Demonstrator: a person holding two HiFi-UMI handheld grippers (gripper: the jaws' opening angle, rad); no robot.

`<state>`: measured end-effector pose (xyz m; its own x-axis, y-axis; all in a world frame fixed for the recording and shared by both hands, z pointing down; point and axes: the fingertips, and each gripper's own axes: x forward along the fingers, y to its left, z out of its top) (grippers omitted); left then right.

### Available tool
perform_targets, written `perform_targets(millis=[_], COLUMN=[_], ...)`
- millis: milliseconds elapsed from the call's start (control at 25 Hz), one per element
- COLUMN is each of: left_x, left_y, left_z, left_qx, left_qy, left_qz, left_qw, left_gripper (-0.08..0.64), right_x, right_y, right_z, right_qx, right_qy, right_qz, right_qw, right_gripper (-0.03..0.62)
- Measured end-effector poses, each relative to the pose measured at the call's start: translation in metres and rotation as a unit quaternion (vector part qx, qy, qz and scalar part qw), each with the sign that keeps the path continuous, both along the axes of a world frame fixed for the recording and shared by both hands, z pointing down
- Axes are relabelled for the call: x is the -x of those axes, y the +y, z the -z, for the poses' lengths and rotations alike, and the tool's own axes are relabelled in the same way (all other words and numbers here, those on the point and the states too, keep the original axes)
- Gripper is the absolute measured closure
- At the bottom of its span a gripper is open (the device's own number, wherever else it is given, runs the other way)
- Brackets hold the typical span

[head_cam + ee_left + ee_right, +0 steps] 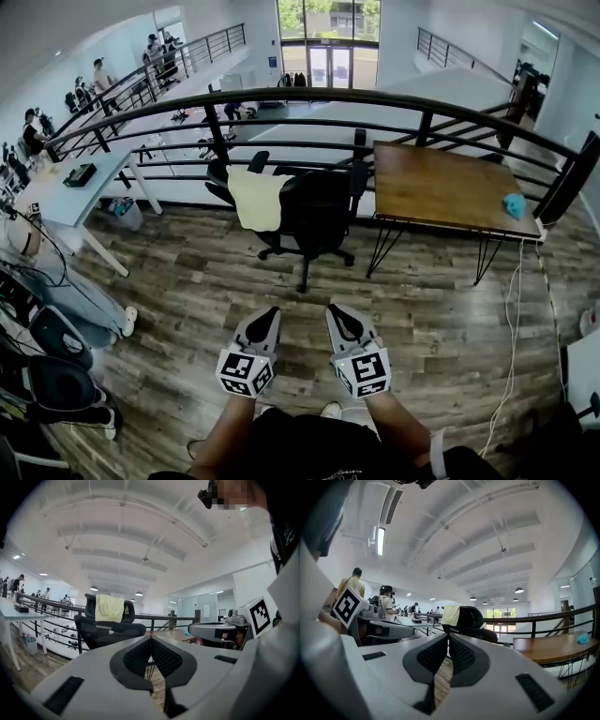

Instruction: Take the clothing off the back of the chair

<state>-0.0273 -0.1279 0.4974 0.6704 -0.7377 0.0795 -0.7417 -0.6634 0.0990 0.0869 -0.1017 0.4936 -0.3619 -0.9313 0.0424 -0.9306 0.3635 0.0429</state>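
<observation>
A pale yellow garment [258, 198] hangs over the back of a black office chair [319, 214] beside the railing. It also shows as the garment [109, 608] on the chair [108, 629] in the left gripper view, and as the garment [451, 614] on the chair [472, 620] in the right gripper view. My left gripper [265, 321] and right gripper [341, 317] are side by side over the wooden floor, well short of the chair. Both point level toward it. The jaws of the left gripper [150, 639] and of the right gripper [447, 636] meet at the tips, with nothing between them.
A wooden desk [448, 190] with a blue object [514, 205] stands right of the chair. A curved black railing [281, 103] runs behind both. A white table [75, 192] is at the left, with dark bags [56, 361] on the floor. A white cable [514, 319] trails at the right.
</observation>
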Motion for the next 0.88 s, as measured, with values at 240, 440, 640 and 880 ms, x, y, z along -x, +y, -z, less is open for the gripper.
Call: perform_targets(millis=[240,440,640,880], left_x=[0.013,0.012,0.011,0.022], left_y=[-0.016,-0.038,-0.069,-0.107], left_z=[0.003,0.005,0.011,0.017], left_qx=[0.0,-0.007,-0.019,-0.03], left_qy=[0.005,0.005,0.008,0.01], left_qz=[0.026,0.026,0.021,0.022], left_qw=[0.9996,0.9996,0.9996,0.9993], left_gripper=[0.548,0.548,0.548,0.548], right_x=[0.0,0.0,0.022,0.048], right_y=[-0.015,-0.041,-0.075,-0.111], right_z=[0.002,0.007,0.016,0.021], right_qx=[0.0,-0.004,-0.019,-0.037], right_qy=[0.003,0.0,-0.006,0.009], right_qz=[0.006,0.003,0.018,0.04], right_qw=[1.0,1.0,1.0,0.998], right_gripper=[0.571,0.571,0.571,0.571])
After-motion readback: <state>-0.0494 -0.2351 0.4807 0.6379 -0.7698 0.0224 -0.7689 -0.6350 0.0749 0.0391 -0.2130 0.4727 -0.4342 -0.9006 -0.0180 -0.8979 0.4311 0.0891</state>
